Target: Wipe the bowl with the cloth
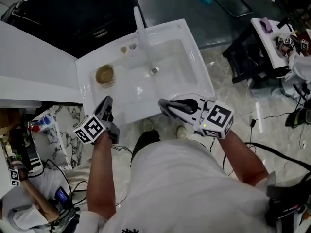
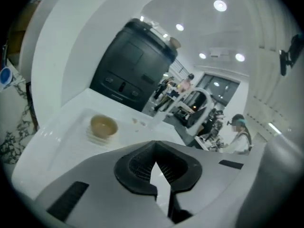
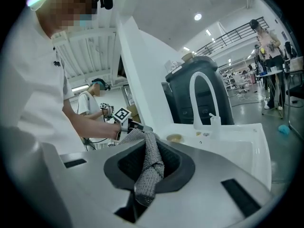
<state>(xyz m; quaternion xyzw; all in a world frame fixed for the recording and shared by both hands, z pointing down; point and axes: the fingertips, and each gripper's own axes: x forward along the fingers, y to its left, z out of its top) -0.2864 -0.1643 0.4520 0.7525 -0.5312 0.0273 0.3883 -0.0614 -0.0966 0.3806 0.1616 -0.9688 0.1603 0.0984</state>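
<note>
A tan bowl [image 1: 104, 74] sits on the left ledge of the white sink [image 1: 197, 57]; it also shows as the bowl [image 2: 103, 126] in the left gripper view and the bowl [image 3: 175, 138] in the right gripper view. My left gripper [image 1: 106, 102] hovers at the sink's near edge, just short of the bowl; its jaws [image 2: 155, 151] are shut with nothing between them. My right gripper [image 1: 164, 106] is over the front rim, shut on a grey knitted cloth [image 3: 151, 167] that hangs out of the jaws.
A white faucet [image 1: 141, 28] rises behind the basin, with a drain [image 1: 154, 70] below it. A black appliance [image 1: 87, 8] stands behind the sink. Cables and a cluttered side table [image 1: 272, 38] are at the right. Another person [image 2: 237, 132] stands far off.
</note>
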